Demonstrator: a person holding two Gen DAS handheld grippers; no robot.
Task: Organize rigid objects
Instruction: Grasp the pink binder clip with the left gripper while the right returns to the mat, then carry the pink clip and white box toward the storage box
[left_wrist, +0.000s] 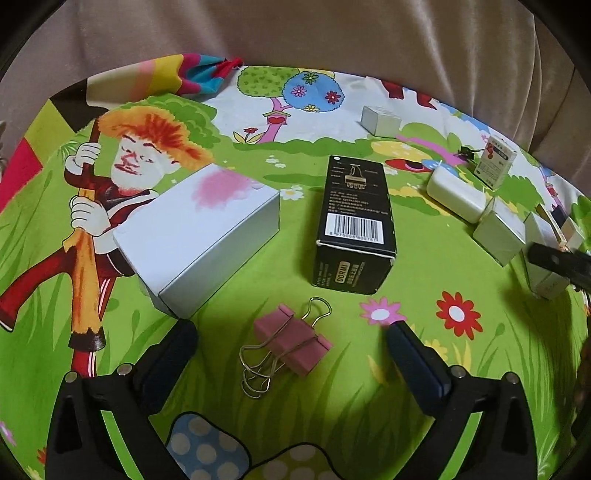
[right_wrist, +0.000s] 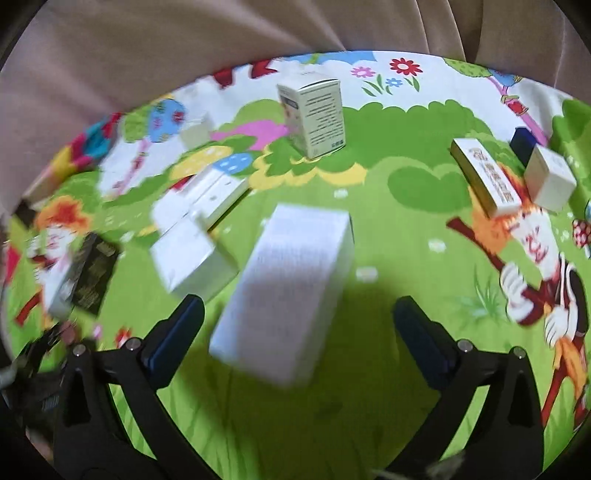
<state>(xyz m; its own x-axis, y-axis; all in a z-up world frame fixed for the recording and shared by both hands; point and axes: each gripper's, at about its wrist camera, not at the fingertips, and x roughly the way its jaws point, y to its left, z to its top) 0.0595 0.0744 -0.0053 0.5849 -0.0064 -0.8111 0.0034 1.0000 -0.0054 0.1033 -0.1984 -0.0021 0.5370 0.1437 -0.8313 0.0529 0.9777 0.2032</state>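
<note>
Claws both spread wide and empty: left claw (left_wrist: 291, 332) over pink binder clip (left_wrist: 286, 341), right claw (right_wrist: 299, 314) over blurred, probably white box (right_wrist: 286, 291).

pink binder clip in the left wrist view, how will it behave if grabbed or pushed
The pink binder clip lies on its side with both wire handles splayed, so it probably won't roll. The loose wires may swing or slip under pinching; its body looks rigid. On the patterned cloth it should slide only a little.

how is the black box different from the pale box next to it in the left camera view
The black box is dark and printed with a barcode; the pale box is plain apart from a pink blotch. The black box is narrower, the pale box broader. Both lie flat on the cloth.
</note>
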